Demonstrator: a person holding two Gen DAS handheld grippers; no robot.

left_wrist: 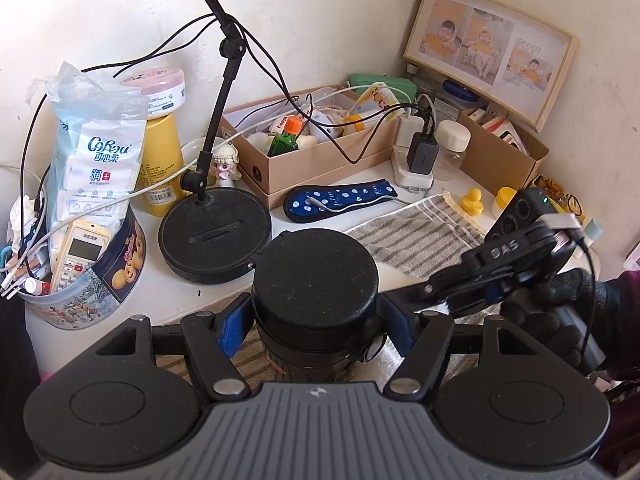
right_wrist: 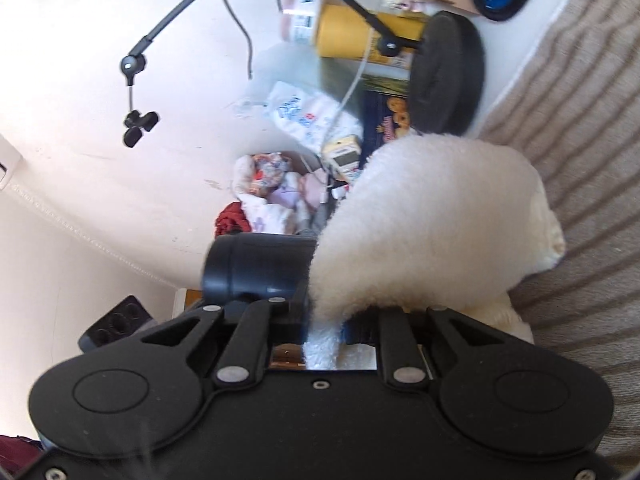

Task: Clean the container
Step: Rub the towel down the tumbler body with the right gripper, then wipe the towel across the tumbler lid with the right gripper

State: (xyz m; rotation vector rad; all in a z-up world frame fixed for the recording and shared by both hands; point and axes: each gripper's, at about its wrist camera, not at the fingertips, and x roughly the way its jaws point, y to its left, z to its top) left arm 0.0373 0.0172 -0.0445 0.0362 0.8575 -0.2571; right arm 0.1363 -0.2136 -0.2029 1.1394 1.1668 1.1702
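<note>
A dark container with a round black lid (left_wrist: 316, 276) stands upright on a striped towel (left_wrist: 424, 232). My left gripper (left_wrist: 316, 322) is shut on it, its blue pads (left_wrist: 234, 328) pressing both sides just below the lid. My right gripper (left_wrist: 438, 294), held by a gloved hand (left_wrist: 560, 300), comes in from the right beside the container. It is shut on a fluffy white cloth (right_wrist: 432, 224), seen as a small tuft (left_wrist: 440, 307) in the left wrist view. In the rolled right wrist view the cloth bulges forward from the right gripper (right_wrist: 326, 322) and lies against the lid (right_wrist: 256, 268).
A black lamp base (left_wrist: 216, 232) stands just behind the container. A biscuit tin (left_wrist: 92, 280) full of clutter sits at the left, cardboard boxes (left_wrist: 320, 148) at the back, and a yellow duck (left_wrist: 472, 202) at the towel's far edge. Walls close the corner.
</note>
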